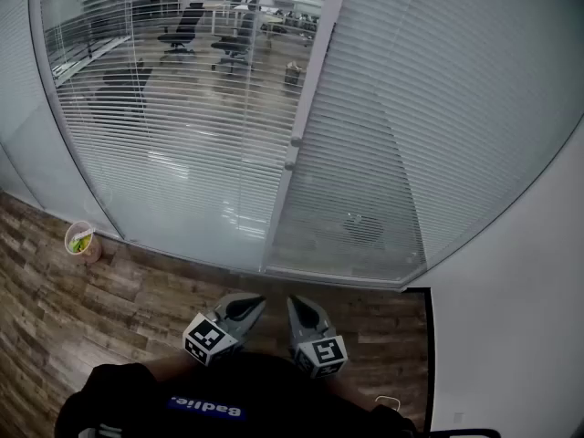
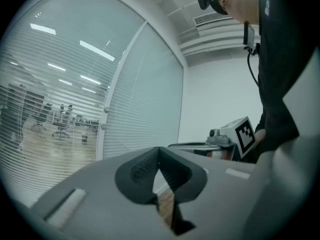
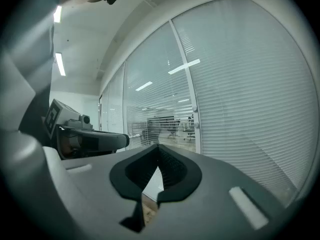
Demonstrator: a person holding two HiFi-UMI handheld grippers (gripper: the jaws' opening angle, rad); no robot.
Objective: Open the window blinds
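Two window blinds hang in front of me. The left blind (image 1: 164, 135) has its slats turned so an office shows through; the right blind (image 1: 447, 126) has its slats closed. Between them runs a white frame post with two small knobs (image 1: 296, 141). The knobs also show in the left gripper view (image 2: 105, 109) and in the right gripper view (image 3: 194, 109). My left gripper (image 1: 259, 303) (image 2: 159, 151) and right gripper (image 1: 294, 301) (image 3: 158, 148) are held low, side by side, well short of the blinds. Both are shut, holding nothing.
A small cup (image 1: 80, 241) with something green in it stands on the wood floor (image 1: 73, 308) at the left, by the window's foot. A white wall (image 1: 520, 318) closes the right side. Office chairs (image 1: 182, 30) stand beyond the glass.
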